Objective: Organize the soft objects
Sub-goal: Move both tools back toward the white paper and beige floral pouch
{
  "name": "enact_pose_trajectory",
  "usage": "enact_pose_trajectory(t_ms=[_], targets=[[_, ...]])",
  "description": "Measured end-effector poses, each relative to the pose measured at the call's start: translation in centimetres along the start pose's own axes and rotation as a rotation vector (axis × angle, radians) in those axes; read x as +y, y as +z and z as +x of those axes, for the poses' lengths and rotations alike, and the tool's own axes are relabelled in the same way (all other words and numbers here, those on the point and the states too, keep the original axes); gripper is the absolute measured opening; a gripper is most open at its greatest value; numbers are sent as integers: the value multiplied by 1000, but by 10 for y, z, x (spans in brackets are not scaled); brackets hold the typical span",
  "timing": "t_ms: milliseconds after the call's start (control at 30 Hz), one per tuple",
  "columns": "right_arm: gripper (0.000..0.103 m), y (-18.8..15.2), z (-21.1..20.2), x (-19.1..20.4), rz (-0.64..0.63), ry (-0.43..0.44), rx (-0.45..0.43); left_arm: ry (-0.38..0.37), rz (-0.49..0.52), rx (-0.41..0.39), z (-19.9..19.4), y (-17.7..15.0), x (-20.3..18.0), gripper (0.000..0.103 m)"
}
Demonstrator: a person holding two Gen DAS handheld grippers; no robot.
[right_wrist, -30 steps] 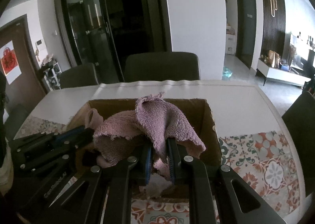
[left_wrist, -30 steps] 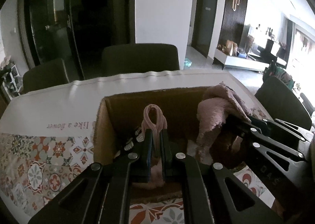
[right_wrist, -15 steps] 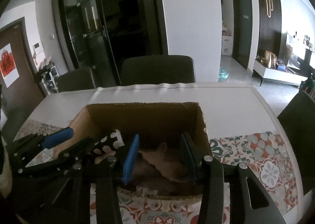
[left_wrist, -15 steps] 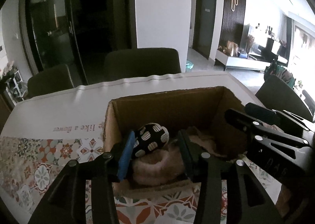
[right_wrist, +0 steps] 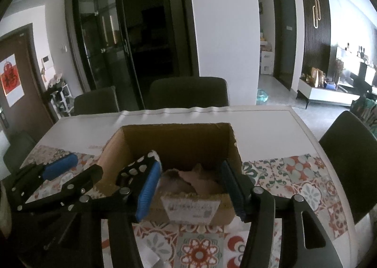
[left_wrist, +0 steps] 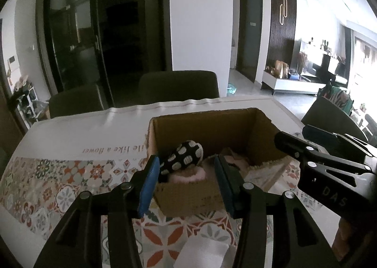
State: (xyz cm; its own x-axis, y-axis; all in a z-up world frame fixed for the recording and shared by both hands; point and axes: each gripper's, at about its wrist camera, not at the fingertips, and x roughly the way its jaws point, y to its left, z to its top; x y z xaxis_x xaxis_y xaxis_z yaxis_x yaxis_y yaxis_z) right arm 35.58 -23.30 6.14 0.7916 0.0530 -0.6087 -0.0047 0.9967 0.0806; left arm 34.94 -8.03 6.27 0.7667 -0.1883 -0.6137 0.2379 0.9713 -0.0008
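Both tools have let go since a second ago: the pink fuzzy cloths (left_wrist: 188, 175) and black white-spotted soft toy (left_wrist: 181, 157) now lie inside the open brown cardboard box (right_wrist: 226, 148) on the patterned bench (left_wrist: 56, 180). I hold my left gripper (left_wrist: 186, 183) and right gripper (right_wrist: 190, 188) spread wide and empty at the near wall, clear of the contents so nothing snags.

Cardboard box (left_wrist: 188, 195) stood open-topped on patterned tablecloth (left_wrist: 47, 185); way in from above lay unblocked. Black-and-white spotted soft item (left_wrist: 182, 157) and pink cloth (right_wrist: 195, 179) filled box floor, walls hemming them on four sides. Left gripper (left_wrist: 186, 183) and right gripper (right_wrist: 192, 191), both spread wide, crowded near wall. Dark chairs (right_wrist: 188, 92) lined table's far edge.
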Motion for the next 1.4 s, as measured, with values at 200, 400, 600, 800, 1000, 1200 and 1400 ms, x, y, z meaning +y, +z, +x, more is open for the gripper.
enact_pose_trajectory(t_ms=[200, 400, 600, 800, 1000, 1200, 1400], targets=[[57, -14, -23, 10, -4, 7, 1, -2, -15, -5, -23, -14, 6, 48], [71, -30, -43, 18, 9, -7, -9, 2, -17, -8, -42, -28, 9, 48], [71, -46, -53, 24, 30, 9, 21, -2, -26, 11, -57, -49, 12, 48], [72, -67, -61, 32, 29, 4, 33, -9, -28, 40, -64, -72, 15, 48], [71, -88, -69, 39, 12, -12, 41, -18, -15, 73, -64, -91, 16, 48], [71, -107, -67, 41, 8, -14, 74, -34, -12, 116, -56, -108, 14, 48], [71, -123, -57, 38, 22, -17, 121, -34, -4, 158, -46, -124, 14, 48]])
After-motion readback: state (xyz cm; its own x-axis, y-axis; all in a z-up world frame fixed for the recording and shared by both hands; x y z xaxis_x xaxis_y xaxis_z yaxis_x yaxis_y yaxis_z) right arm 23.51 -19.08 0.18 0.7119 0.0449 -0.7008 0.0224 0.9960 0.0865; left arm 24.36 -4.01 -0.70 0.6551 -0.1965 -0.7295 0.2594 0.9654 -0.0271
